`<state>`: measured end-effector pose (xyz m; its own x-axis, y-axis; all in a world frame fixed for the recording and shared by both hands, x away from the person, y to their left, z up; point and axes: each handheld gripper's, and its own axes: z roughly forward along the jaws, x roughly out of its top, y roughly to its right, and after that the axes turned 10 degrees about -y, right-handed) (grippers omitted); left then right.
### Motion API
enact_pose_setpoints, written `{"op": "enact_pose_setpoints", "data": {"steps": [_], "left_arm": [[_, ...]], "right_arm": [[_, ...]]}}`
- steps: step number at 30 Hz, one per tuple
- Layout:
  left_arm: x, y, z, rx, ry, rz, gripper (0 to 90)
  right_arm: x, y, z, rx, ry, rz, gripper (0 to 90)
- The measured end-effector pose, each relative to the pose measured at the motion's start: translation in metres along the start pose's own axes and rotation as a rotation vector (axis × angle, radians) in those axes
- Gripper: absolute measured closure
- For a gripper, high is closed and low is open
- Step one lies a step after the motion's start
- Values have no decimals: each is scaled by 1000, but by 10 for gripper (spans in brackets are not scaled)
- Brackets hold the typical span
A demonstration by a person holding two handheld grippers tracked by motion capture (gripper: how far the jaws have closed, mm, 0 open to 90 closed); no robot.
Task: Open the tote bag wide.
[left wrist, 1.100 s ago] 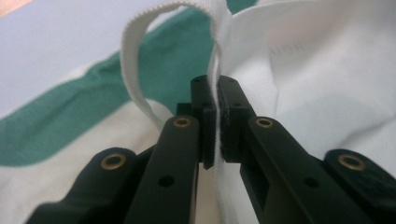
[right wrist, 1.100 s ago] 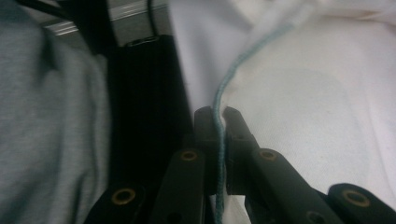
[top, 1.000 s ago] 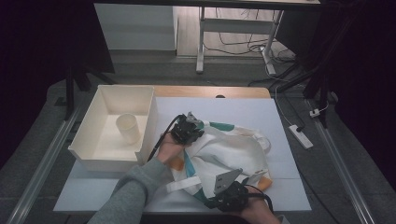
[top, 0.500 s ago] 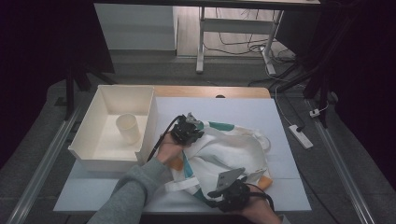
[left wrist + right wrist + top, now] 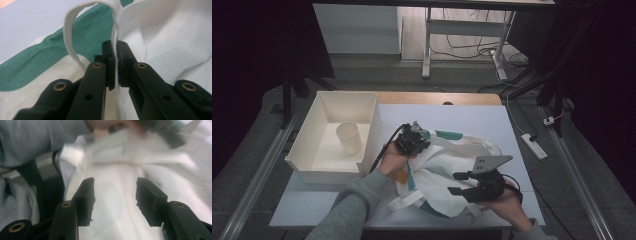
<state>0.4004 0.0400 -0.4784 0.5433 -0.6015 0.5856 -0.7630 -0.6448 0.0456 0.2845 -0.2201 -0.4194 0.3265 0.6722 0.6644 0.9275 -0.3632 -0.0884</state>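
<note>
A white cloth bag (image 5: 447, 162) with green stripes lies crumpled on the white table (image 5: 472, 117). My left gripper (image 5: 414, 136) rests at the bag's upper left. In the left gripper view it (image 5: 116, 50) is shut on the bag's white hem, just below a looped strap (image 5: 71, 37). My right gripper (image 5: 455, 183) hovers over the bag's lower right edge and points left. Its jaws have just been opening. In the right gripper view it (image 5: 115, 187) stands open above white fabric (image 5: 117, 167), with no cloth pinched between the pads.
A white open box (image 5: 307, 150) stands at the table's left with a pale cup (image 5: 349, 137) inside. The person's grey sleeve (image 5: 347, 210) comes in from the bottom left. A power strip (image 5: 530, 146) lies on the floor to the right of the table.
The right gripper has risen and moved right and farther up the table off the bag's near edge, and its jaws have spread apart. The left gripper has stayed put, still clamped on the hem.
</note>
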Motion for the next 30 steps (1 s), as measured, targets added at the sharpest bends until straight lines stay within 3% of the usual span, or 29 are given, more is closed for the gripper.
{"op": "enact_pose_setpoints", "data": {"steps": [3, 9, 18, 22, 30], "left_arm": [[0, 0, 0, 1, 0, 1, 852], [-1, 0, 1, -5, -1, -4, 852], [-2, -1, 0, -13, 4, -2, 851], [-2, -1, 0, -15, 1, 2, 852], [-2, -1, -1, -18, 5, 0, 851]], "right_arm": [[2, 10, -1, -68, -3, 23, 477], [8, 29, 21, -133, -83, 41, 454], [33, 55, 51, -159, -157, 34, 445], [29, 63, 58, -158, -133, 62, 446], [18, 65, 64, -162, -171, 57, 438]]}}
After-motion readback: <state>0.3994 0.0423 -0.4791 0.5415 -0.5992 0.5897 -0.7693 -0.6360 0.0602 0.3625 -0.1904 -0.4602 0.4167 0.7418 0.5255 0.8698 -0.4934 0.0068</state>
